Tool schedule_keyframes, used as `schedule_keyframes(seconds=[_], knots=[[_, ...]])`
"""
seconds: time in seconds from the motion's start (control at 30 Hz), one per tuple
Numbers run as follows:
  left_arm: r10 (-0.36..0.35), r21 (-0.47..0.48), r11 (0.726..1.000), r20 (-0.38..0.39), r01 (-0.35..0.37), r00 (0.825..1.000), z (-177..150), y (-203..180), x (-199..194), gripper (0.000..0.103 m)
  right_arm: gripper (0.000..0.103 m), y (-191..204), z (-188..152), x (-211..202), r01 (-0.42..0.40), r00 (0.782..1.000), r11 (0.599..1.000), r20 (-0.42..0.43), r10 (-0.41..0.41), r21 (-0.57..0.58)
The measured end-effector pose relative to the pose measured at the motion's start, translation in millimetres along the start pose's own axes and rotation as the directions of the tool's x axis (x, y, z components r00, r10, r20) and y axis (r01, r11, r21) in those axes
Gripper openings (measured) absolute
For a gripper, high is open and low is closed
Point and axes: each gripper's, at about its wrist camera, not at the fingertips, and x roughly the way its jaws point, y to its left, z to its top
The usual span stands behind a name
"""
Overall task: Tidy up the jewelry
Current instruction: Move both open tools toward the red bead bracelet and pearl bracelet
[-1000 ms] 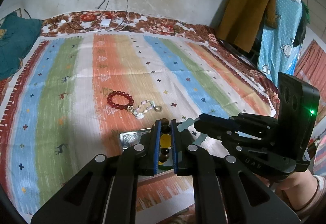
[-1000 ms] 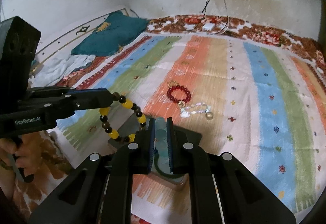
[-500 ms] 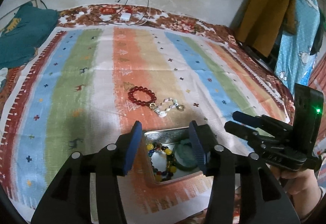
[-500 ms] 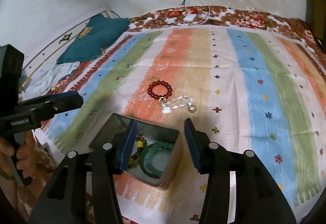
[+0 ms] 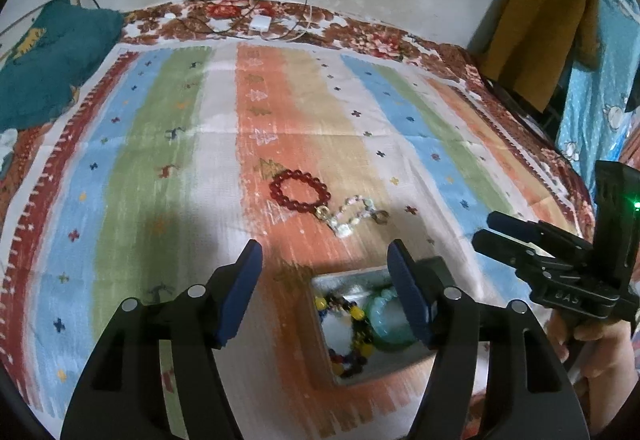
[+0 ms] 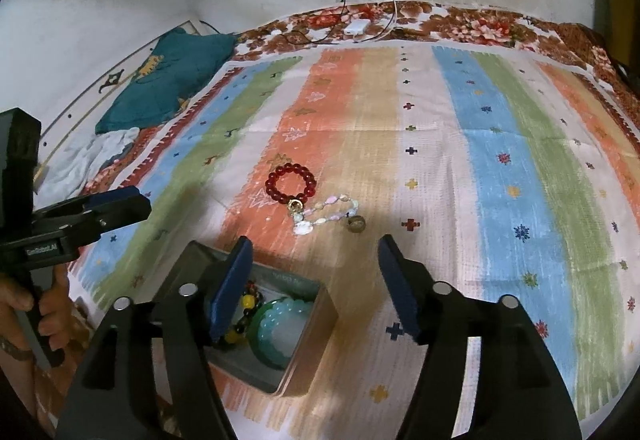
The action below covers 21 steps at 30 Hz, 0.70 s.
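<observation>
A red bead bracelet (image 5: 299,188) (image 6: 291,183) and a pale bead bracelet with a small ring (image 5: 354,215) (image 6: 330,213) lie on the striped cloth. A metal tin (image 5: 320,324) (image 6: 308,352) near the front holds a yellow-and-black bead bracelet (image 5: 352,336) (image 6: 246,316) and green bangles (image 5: 386,320) (image 6: 280,332). My left gripper (image 5: 324,256) is open and empty above the tin's left side. My right gripper (image 6: 314,252) is open and empty above the tin's right side. Each shows in the other's view (image 6: 132,205) (image 5: 486,230).
The striped cloth (image 5: 140,159) covers a bed against a white wall. A teal pillow (image 5: 44,59) lies far left. A charger and cables (image 5: 260,24) lie at the back edge. Clothes (image 5: 540,31) hang at the right.
Both grippers opened and dropped the yellow-and-black bracelet and a green bangle into the tin, then drew back and spread wider.
</observation>
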Motion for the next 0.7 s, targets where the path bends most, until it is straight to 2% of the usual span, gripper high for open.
schedule_keyframes(seconds=[0.07,0.27,0.43,0.7], knots=[[0.008,-0.010,1.000,-0.004,-0.008,1.000,4,3,7,0.071,0.067,0,2,5,0.003,1.000,1.000,-0.008,-0.004,-0.006],[0.055,0.005,0.998,-0.017,-0.055,0.998,13,6,23,0.072,0.067,0,8,16,0.036,0.999,0.999,-0.014,-0.036,-0.022],[0.054,0.016,0.998,-0.029,-0.053,0.998,15,7,28,0.076,0.067,0,10,25,0.036,0.999,0.999,-0.030,-0.037,-0.028],[0.069,0.032,0.997,-0.039,-0.068,0.997,21,7,38,0.076,0.067,-3,16,41,0.055,0.997,0.998,-0.055,-0.057,-0.037]])
